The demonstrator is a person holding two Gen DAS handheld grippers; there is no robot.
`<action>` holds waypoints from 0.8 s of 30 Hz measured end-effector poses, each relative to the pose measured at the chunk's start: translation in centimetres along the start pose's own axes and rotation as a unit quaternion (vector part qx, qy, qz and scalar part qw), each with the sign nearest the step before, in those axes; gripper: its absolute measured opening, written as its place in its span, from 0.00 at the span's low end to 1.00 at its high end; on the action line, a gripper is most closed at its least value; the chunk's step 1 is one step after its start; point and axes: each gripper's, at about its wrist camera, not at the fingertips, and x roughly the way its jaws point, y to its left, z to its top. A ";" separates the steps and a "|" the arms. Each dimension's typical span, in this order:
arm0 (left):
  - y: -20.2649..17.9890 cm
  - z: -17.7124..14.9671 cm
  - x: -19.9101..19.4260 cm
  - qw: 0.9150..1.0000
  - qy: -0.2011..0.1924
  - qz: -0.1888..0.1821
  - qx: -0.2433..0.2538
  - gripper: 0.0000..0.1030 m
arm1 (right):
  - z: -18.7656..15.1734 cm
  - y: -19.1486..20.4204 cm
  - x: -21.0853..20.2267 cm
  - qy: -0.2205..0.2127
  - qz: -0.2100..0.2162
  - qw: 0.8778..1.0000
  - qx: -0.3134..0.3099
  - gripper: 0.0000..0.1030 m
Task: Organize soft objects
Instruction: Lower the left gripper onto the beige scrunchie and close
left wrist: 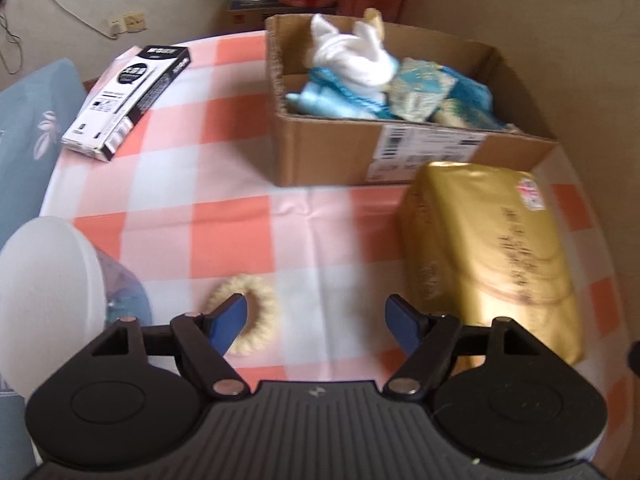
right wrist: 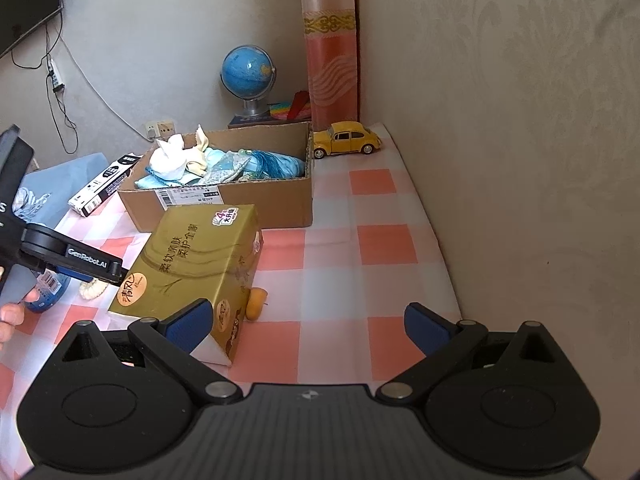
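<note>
A cream scrunchie point(left wrist: 256, 322) lies on the checked tablecloth by my left gripper's left finger; it also shows in the right wrist view point(right wrist: 93, 289). My left gripper point(left wrist: 316, 322) is open and empty just above the cloth. A cardboard box point(left wrist: 340, 152) at the back holds white and blue soft cloths point(left wrist: 352, 54); it also shows in the right wrist view point(right wrist: 224, 200). A gold tissue pack point(left wrist: 488, 256) lies right of the left gripper and in front of the box point(right wrist: 192, 260). My right gripper point(right wrist: 308, 326) is open and empty, near the tissue pack's corner.
A black and white carton point(left wrist: 128, 100) lies at back left. A white-lidded jar point(left wrist: 48, 292) stands at left. A yellow toy car point(right wrist: 346, 138) is by the wall. A small orange object point(right wrist: 255, 300) lies beside the tissue pack. A globe point(right wrist: 248, 76) stands behind the table.
</note>
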 end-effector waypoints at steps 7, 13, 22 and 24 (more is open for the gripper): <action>-0.3 -0.7 -0.6 0.998 -0.029 0.060 0.003 0.74 | -0.1 0.0 0.1 0.002 0.002 1.000 -0.001 1.00; 0.2 -0.8 0.9 0.998 -0.001 0.065 -0.021 0.72 | -0.1 0.3 0.0 0.000 0.006 1.000 -0.004 1.00; 0.3 -0.8 1.1 0.998 -0.004 0.043 -0.034 0.70 | -0.1 0.1 0.1 0.002 0.006 1.000 0.000 1.00; 0.7 -0.8 1.3 0.998 -0.006 0.045 -0.045 0.63 | -0.1 0.2 0.1 0.002 0.005 1.000 -0.002 1.00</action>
